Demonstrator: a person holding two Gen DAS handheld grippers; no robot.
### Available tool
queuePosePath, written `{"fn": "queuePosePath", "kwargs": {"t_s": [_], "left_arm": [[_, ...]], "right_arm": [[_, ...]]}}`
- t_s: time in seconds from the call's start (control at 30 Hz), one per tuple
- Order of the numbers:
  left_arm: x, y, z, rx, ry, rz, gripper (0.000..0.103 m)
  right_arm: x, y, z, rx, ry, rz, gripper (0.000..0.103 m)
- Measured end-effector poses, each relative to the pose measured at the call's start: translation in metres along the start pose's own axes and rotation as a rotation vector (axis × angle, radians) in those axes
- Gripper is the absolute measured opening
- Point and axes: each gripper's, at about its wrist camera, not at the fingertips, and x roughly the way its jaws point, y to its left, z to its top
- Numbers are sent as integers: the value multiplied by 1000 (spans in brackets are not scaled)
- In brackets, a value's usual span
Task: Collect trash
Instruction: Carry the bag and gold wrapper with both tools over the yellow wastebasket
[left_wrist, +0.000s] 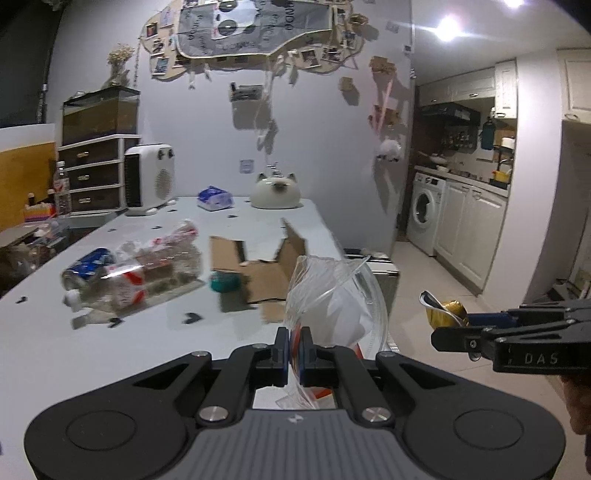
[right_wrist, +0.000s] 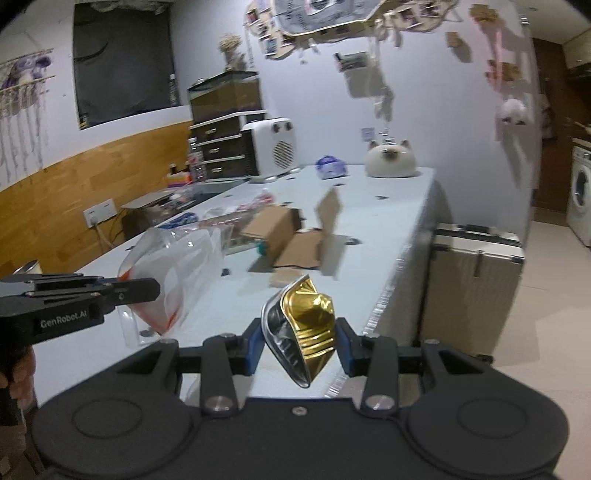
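My left gripper (left_wrist: 294, 341) is shut on the edge of a clear plastic bag (left_wrist: 332, 291) and holds it up over the table's near right corner; the bag also shows in the right wrist view (right_wrist: 177, 266). My right gripper (right_wrist: 299, 345) is shut on a crumpled gold foil wrapper (right_wrist: 308, 325), held above the table's front edge, to the right of the bag. That wrapper (left_wrist: 445, 310) shows in the left wrist view too. On the white table (left_wrist: 92, 350) lie a blue can (left_wrist: 88, 264), plastic bottles in clear wrap (left_wrist: 147, 273), a teal object (left_wrist: 223, 282) and an opened cardboard box (left_wrist: 266, 266).
At the table's far end stand a white heater (left_wrist: 149, 179), a blue tissue pack (left_wrist: 214, 199) and a cat-shaped white kettle (left_wrist: 275, 192). A metal case (right_wrist: 474, 284) stands on the floor by the table's right side. A washing machine (left_wrist: 424, 212) and cabinets are at far right.
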Motion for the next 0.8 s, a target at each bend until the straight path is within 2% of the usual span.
{"fn": "queuePosePath", "kwargs": {"t_s": [0.47,0.8], "left_arm": [[15,-101,-11,22,-12,-150,4],[48,-171,-33,34,33,-251,4]], "right_arm": [[-68,-77,-38,77,-38,-180,42],[-99,-133,-80,156,-38,-283,42]]}}
